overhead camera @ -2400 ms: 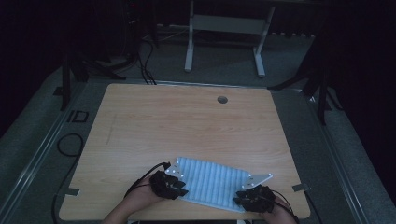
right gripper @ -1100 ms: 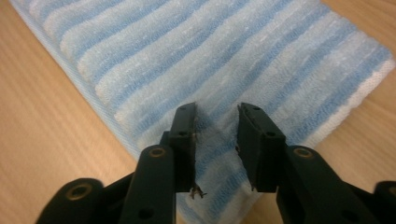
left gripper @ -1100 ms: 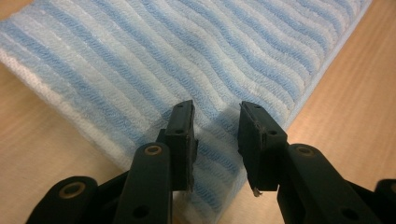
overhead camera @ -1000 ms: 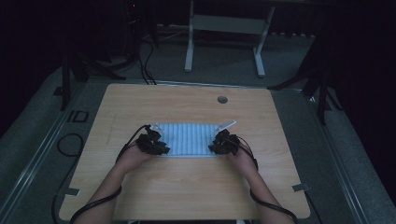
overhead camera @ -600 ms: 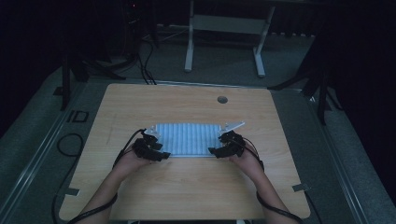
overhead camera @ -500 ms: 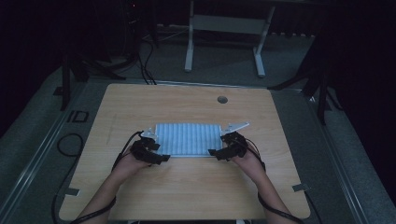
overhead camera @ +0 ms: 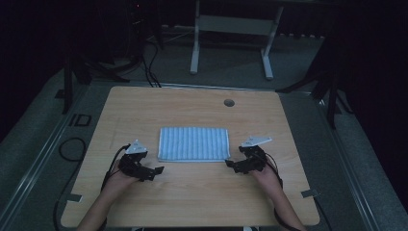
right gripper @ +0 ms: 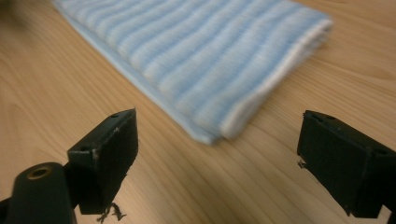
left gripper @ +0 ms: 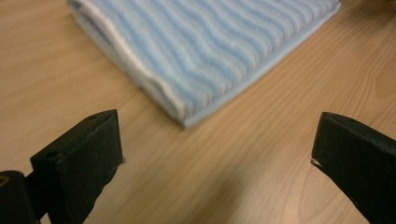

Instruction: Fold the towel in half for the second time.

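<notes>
While both hands rest low near the bench's near edge, readings are noted:
Left gripper (overhead camera: 155,170): jaws just opened, spread wide; nothing held or touched; bare wood seen between them.
Right gripper (overhead camera: 230,166): jaws just opened, spread wide; nothing gripped; towel corner lies just ahead, apart.
Folded towel (overhead camera: 193,143): blue-and-white striped, laid flat at mid-bench, between the grippers.
Bench (overhead camera: 144,106): open wood is left on all sides of the towel; far edge well apart.

Light wooden table (overhead camera: 192,192) with a round hole near the far edge. Folded blue-striped towel (overhead camera: 193,143) lying flat at its middle
</notes>
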`<control>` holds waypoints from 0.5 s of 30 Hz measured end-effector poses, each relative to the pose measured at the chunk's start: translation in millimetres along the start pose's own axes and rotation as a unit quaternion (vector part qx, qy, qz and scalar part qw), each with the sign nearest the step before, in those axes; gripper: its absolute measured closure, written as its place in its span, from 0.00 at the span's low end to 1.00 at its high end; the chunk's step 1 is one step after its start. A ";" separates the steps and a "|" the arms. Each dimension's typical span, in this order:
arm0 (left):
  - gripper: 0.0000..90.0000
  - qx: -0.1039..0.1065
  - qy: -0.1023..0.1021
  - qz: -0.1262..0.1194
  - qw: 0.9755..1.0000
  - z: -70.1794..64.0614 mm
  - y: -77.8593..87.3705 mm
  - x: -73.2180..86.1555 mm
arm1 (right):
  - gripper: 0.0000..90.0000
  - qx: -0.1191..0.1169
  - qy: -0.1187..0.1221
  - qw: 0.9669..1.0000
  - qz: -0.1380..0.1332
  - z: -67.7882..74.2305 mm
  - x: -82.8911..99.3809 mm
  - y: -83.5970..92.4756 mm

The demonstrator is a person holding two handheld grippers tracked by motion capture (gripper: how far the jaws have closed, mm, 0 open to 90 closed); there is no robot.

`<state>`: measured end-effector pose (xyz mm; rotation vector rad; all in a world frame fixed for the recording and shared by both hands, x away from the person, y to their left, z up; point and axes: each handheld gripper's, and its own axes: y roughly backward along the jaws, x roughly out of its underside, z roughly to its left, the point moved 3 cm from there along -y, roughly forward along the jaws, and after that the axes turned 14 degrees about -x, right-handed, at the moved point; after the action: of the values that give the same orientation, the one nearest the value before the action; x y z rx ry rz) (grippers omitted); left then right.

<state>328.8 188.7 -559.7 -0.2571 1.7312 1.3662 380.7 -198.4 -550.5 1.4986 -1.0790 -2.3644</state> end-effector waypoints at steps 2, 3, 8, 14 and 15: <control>0.02 -0.007 0.001 -0.005 1.000 0.7 1.3 6.7 | 0.14 0.010 0.000 1.000 -0.011 -1.6 4.8 6.2; 0.02 -0.008 0.005 0.000 1.000 1.3 1.8 10.9 | 0.14 0.014 0.000 1.000 -0.017 -2.1 6.5 8.7; 0.02 -0.018 -0.010 0.004 1.000 -1.0 5.7 22.0 | 0.14 0.040 -0.007 0.999 -0.036 -5.3 21.7 23.9; 0.02 -0.012 0.004 0.002 1.000 1.3 14.2 36.2 | 0.14 0.062 -0.006 0.998 -0.027 -7.4 44.3 34.6; 0.02 -0.017 0.002 0.004 1.000 2.0 15.8 39.4 | 0.14 0.066 -0.006 0.997 -0.027 -7.0 46.4 35.6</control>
<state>296.8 209.9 -577.9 -0.2726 1.7150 1.4038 354.8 -249.7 -563.6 1.5761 -1.2345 -2.3827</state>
